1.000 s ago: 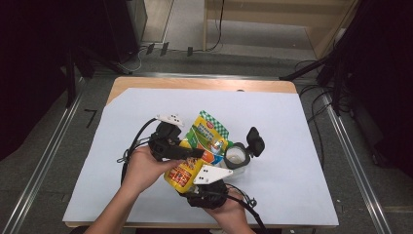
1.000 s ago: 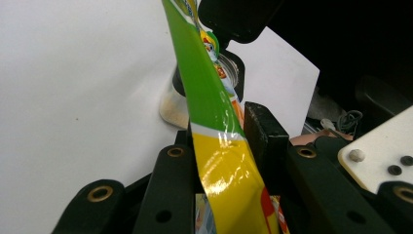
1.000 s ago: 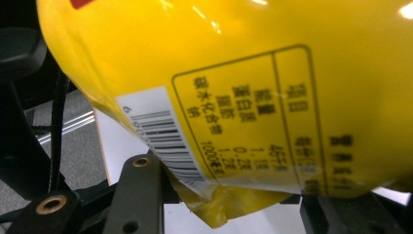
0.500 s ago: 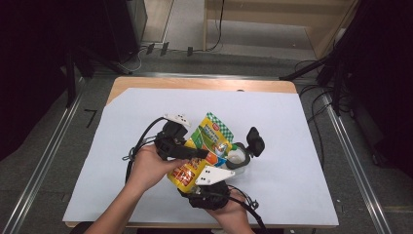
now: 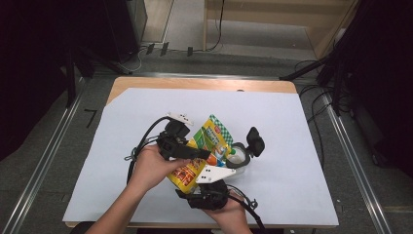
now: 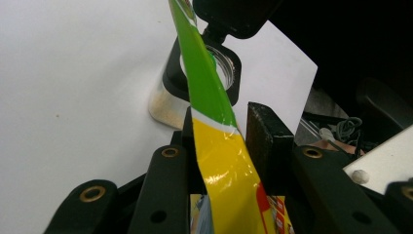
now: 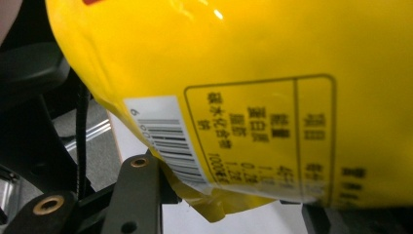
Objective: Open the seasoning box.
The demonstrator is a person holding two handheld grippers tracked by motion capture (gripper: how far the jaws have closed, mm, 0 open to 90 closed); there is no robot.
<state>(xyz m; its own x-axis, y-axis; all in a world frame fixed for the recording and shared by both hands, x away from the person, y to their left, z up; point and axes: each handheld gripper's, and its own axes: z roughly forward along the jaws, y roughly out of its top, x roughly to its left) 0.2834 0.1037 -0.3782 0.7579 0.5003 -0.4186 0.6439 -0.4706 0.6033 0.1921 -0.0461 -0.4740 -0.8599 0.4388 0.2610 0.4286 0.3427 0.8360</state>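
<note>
A yellow and green pouch point(image 5: 210, 139) is held tilted, its green top leaning over an open clear jar point(image 5: 238, 156) with a black flip lid point(image 5: 254, 141). My left gripper point(image 5: 203, 154) reaches in from the left around the pouch's middle. In the left gripper view its jaws point(image 6: 219, 131) have just been opening: the pouch point(image 6: 219, 161) runs between them, lying against one pad with a slim gap to the other. The jar mouth point(image 6: 221, 68) lies just beyond. My right gripper point(image 5: 191, 179) is shut on the pouch's yellow bottom edge point(image 7: 229, 190) from below.
A white sheet point(image 5: 292, 126) covers the wooden table point(image 5: 204, 84). Black cables trail from both grippers, one looping at the left point(image 5: 139, 148). Metal rails point(image 5: 53, 141) run along both sides of the table, and dark equipment stands beyond.
The left hand and its gripper have edged slightly right along the pouch. The pouch, the jar and the right gripper have kept their places.
</note>
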